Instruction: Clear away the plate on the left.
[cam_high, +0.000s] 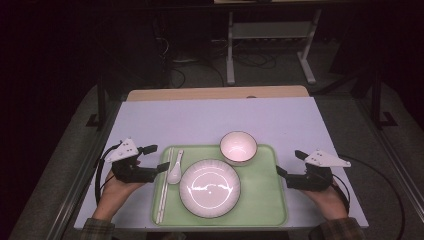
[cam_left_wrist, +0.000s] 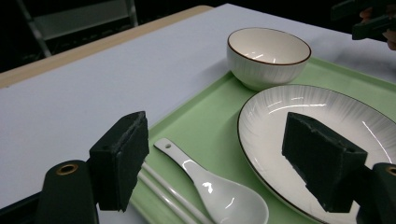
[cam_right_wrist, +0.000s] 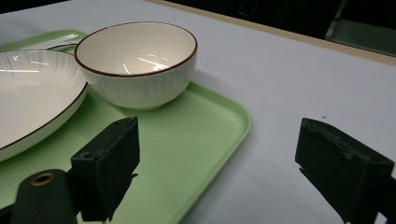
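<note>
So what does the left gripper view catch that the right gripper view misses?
Left gripper view alone: the white spoon and the chopsticks lying beside it, plus the other gripper far off at the top corner. Right gripper view alone: the tray's near right corner and bare table beyond. Both share the bowl, the plate and the green tray.

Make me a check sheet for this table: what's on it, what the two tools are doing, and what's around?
Surface: pale lilac table top, wooden strip at far edge.
Job's things: light green plastic tray holding round white ribbed plate, white brown-rimmed bowl, white ceramic spoon, white chopsticks.
Clutter: nothing seen.
Grippers: left tool open at the tray's left edge beside the spoon; right tool open at the tray's right edge; both hold nothing.
Cables: black loops trail from each tool.
Surroundings: dark room, grey metal stand behind the table.
</note>
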